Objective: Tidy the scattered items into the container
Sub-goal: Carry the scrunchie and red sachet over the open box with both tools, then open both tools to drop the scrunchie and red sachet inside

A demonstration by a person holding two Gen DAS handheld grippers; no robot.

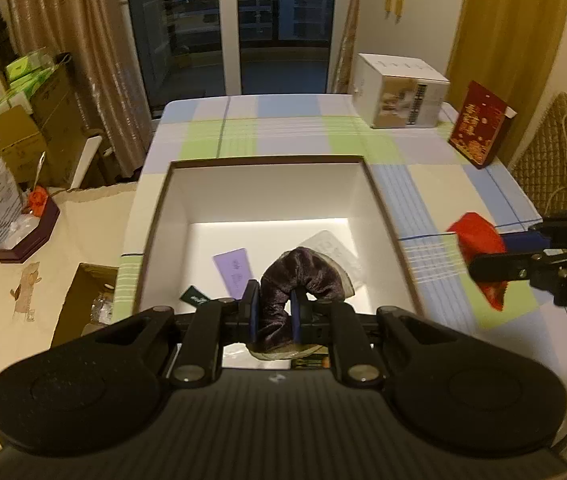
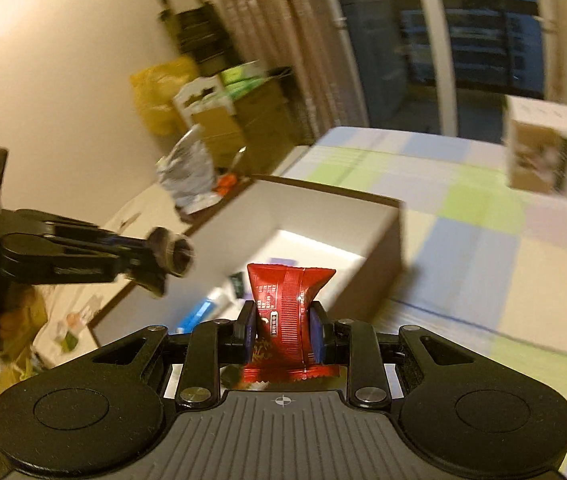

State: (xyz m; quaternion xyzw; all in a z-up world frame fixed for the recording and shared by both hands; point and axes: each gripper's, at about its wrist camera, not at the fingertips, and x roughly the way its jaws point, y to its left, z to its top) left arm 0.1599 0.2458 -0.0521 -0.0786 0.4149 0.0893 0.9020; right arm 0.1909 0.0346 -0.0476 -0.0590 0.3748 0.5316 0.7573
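A counter (image 1: 423,184) covered in pastel checked cloth is seen before dark glass doors (image 1: 283,24) and curtains (image 1: 79,52). An open white box (image 1: 267,188) rests on it. Over the box, the left hand-held gripper (image 1: 274,309) is clamped on a dark plush item (image 1: 303,272). Beside the box, the right hand-held gripper (image 2: 282,330) is clamped on a red packet (image 2: 287,304).

You are facing a dark glass balcony door (image 1: 243,20) flanked by brownish curtains (image 1: 63,40), with a plaid-clothed table (image 1: 283,128) before it, stacked cardboard boxes (image 1: 23,120) along the cream wall (image 2: 43,60), and warm indoor light.
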